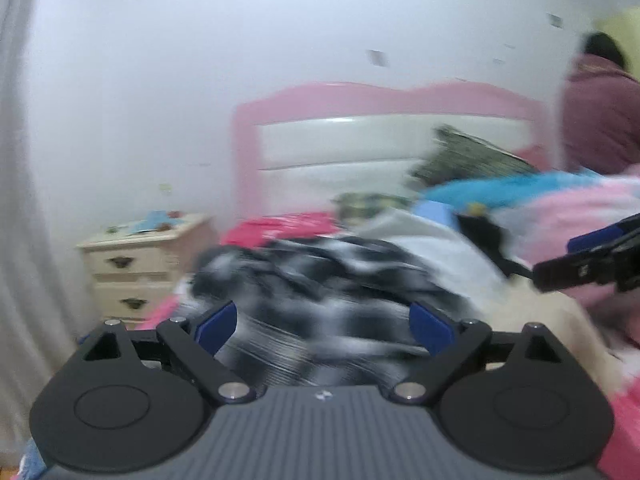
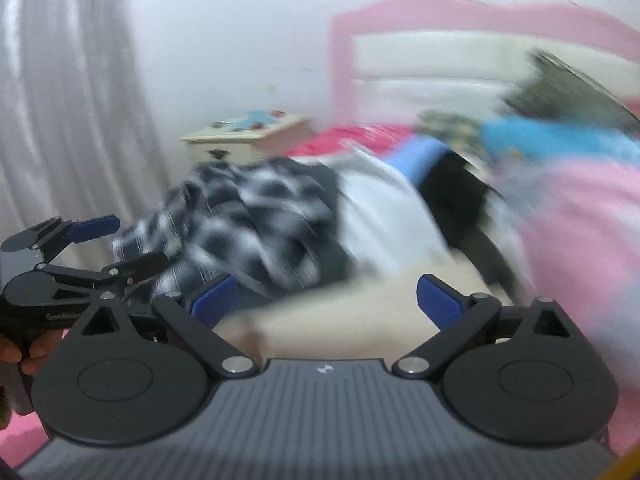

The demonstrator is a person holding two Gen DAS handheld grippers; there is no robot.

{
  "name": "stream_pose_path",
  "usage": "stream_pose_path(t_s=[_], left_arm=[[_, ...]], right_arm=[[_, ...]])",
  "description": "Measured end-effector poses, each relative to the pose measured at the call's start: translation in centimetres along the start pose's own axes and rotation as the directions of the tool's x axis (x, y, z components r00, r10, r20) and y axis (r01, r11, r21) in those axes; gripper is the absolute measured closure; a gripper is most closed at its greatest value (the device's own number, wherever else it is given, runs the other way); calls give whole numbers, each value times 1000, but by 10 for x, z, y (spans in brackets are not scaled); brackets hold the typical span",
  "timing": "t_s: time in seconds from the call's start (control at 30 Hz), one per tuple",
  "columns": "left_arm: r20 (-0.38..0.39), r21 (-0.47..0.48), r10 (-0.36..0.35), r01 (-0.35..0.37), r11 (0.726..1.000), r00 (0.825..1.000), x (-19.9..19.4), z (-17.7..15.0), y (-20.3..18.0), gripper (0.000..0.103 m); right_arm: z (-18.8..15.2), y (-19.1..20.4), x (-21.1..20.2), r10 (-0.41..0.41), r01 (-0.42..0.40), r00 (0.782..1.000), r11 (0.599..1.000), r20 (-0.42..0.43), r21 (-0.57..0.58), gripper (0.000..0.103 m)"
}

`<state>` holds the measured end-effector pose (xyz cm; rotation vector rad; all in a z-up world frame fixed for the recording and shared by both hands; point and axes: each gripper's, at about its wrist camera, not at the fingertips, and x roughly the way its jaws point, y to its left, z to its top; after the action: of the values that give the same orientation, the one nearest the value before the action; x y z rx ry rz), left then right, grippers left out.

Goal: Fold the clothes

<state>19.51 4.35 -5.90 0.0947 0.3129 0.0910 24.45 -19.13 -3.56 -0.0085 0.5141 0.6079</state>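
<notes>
A crumpled black-and-white plaid shirt (image 1: 320, 292) lies on the bed, just beyond my left gripper (image 1: 324, 326), which is open and empty with the cloth showing between its blue pads. The shirt also shows in the right wrist view (image 2: 248, 224), left of centre. My right gripper (image 2: 326, 300) is open and empty over a beige sheet (image 2: 344, 316). A light grey garment (image 2: 384, 208) lies right of the shirt. The left gripper appears at the left of the right wrist view (image 2: 116, 240), open. Both views are motion-blurred.
A pink-and-white headboard (image 1: 380, 136) stands behind the bed. A cream nightstand (image 1: 136, 264) sits left of it, a grey curtain (image 2: 68, 100) further left. Pink and blue bedding (image 2: 580, 208), a black garment (image 2: 452, 200) and a patterned pillow (image 1: 468, 156) fill the right. A person in maroon (image 1: 600, 120) stands far right.
</notes>
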Motion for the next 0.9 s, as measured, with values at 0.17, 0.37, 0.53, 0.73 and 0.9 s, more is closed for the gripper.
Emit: stream_pose_path(t_s=[0.17, 0.37, 0.53, 0.73, 0.9], left_arm=[[-108, -50, 44, -49, 998, 993, 51, -12, 34, 17], [-204, -181, 44, -82, 980, 978, 73, -27, 60, 54], [-225, -190, 55, -99, 977, 973, 72, -24, 64, 83], [-185, -225, 38, -80, 971, 982, 34, -10, 64, 86], [-112, -184, -59, 38, 982, 992, -36, 10, 62, 86]], right_arm=[[37, 35, 85, 88, -91, 996, 992, -30, -86, 6], [47, 65, 152, -1, -33, 986, 979, -168, -199, 7], [46, 71, 130, 62, -96, 983, 976, -171, -195, 70], [43, 69, 62, 61, -74, 996, 972, -62, -223, 90], [55, 59, 1, 138, -133, 990, 976, 22, -175, 90]])
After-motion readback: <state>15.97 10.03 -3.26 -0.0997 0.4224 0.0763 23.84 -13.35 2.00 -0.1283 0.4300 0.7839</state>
